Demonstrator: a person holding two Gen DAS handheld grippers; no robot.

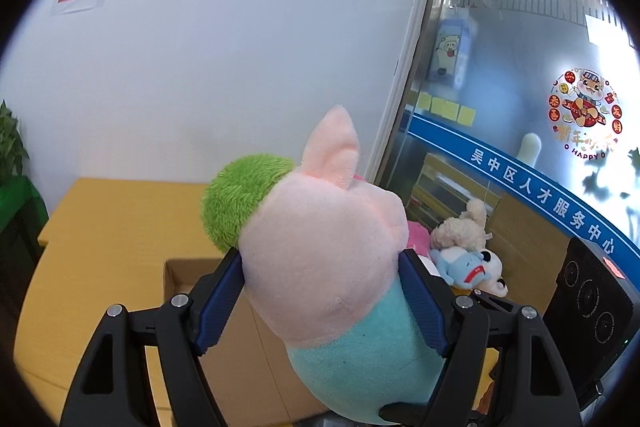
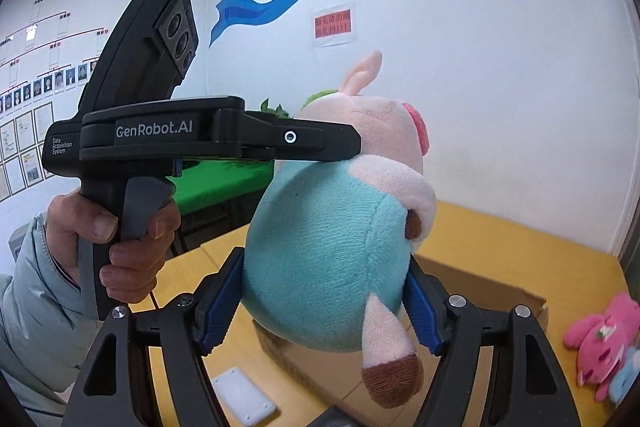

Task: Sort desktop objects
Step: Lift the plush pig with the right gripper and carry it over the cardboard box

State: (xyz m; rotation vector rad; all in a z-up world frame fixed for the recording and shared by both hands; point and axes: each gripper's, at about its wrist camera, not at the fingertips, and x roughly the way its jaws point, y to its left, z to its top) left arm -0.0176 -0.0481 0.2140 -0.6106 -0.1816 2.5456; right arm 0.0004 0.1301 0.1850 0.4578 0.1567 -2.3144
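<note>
A pink pig plush [image 1: 320,243] in a teal shirt, with a green fuzzy tuft behind its head, hangs in the air above a cardboard box [image 1: 176,277]. My left gripper [image 1: 320,291] is shut on its head. My right gripper [image 2: 324,301] is shut on its teal belly [image 2: 320,259], legs hanging down. The left gripper [image 2: 352,143] shows in the right wrist view, reaching in from the left onto the pig's neck. The box [image 2: 500,287] lies below on the yellow table [image 2: 520,231].
Several plush toys lie in the box: a beige one [image 1: 460,227], a blue-and-white one [image 1: 468,267], a pink one [image 2: 600,335]. A white flat piece [image 2: 244,401] lies on the table. The right gripper's camera body [image 1: 588,311] shows at right. A glass door stands right, a green plant stand left.
</note>
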